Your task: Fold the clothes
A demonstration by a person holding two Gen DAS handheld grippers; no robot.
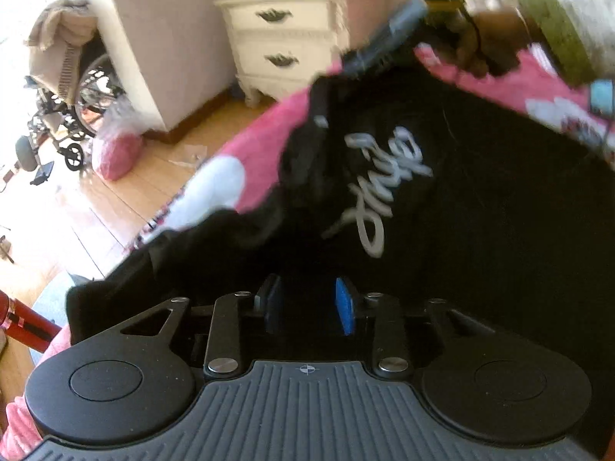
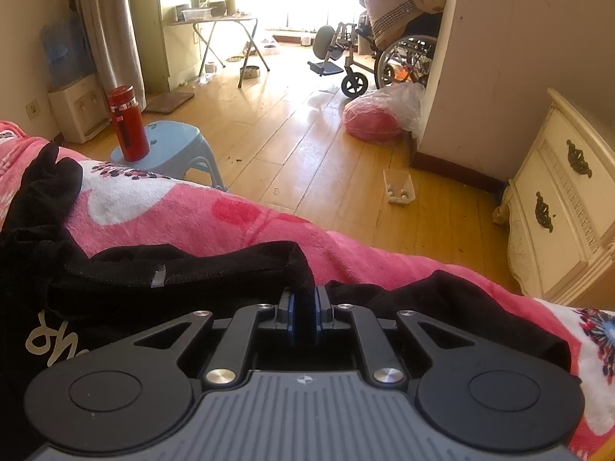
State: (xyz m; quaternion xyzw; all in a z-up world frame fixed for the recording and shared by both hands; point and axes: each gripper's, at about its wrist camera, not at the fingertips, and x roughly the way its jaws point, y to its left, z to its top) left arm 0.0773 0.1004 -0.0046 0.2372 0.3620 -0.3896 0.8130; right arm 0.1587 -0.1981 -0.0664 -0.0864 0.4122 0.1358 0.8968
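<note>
A black garment (image 1: 480, 211) with silver script lettering (image 1: 380, 188) lies spread on a pink flowered blanket (image 1: 261, 146). My left gripper (image 1: 306, 303) is open just above the cloth near its closer edge, blue pads apart. In the left wrist view my right gripper (image 1: 346, 65) is blurred at the garment's far edge, held by a hand (image 1: 472, 46). The right wrist view shows my right gripper (image 2: 304, 313) shut on a raised fold of the black garment (image 2: 192, 272), over the blanket (image 2: 230, 215) near the bed's edge.
A cream nightstand (image 2: 557, 211) stands right of the bed. A red bottle (image 2: 128, 126) sits on a blue stool (image 2: 173, 142) by the bedside. On the wooden floor are a bagged pink bundle (image 2: 373, 119), a small white tray (image 2: 399, 186) and a wheelchair (image 2: 384, 53).
</note>
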